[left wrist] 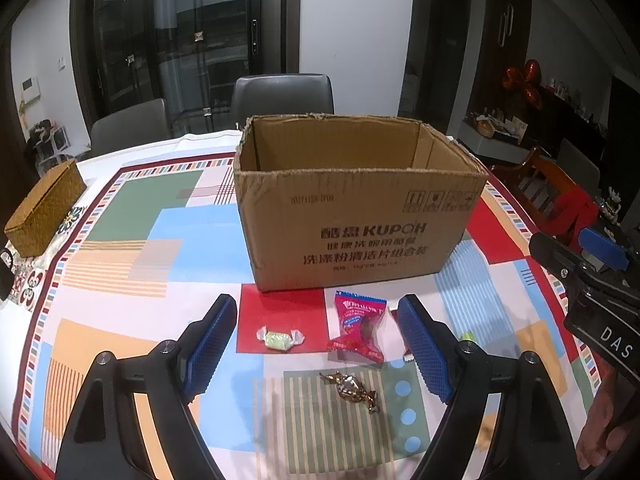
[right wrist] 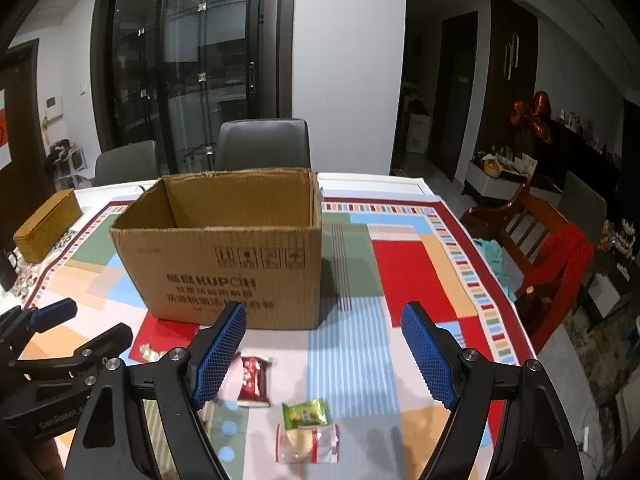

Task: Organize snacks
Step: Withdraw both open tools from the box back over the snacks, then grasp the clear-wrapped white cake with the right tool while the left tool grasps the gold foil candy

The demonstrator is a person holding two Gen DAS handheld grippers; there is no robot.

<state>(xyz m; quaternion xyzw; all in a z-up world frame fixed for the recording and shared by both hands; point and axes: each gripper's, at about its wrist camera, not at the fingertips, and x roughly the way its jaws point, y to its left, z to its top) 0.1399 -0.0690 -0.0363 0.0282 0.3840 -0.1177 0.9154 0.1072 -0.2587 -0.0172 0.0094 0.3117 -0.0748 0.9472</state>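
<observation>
An open, empty cardboard box (left wrist: 360,220) (right wrist: 224,264) stands on the patterned tablecloth. In front of it lie wrapped snacks. My left gripper (left wrist: 318,344) hangs open above a pale green candy (left wrist: 280,339), a red packet (left wrist: 357,328) and a gold-wrapped candy (left wrist: 352,391). My right gripper (right wrist: 324,354) is open over a small dark red packet (right wrist: 253,380), a green packet (right wrist: 306,412) and a clear-wrapped pastry (right wrist: 307,443). Neither holds anything. The right gripper's body (left wrist: 592,288) shows at the right edge of the left wrist view.
A woven lidded basket (left wrist: 44,210) (right wrist: 48,226) sits at the table's left edge. Grey chairs (left wrist: 282,94) stand behind the table, and a wooden chair with red cloth (right wrist: 560,256) stands to its right. The table edge runs close on the right.
</observation>
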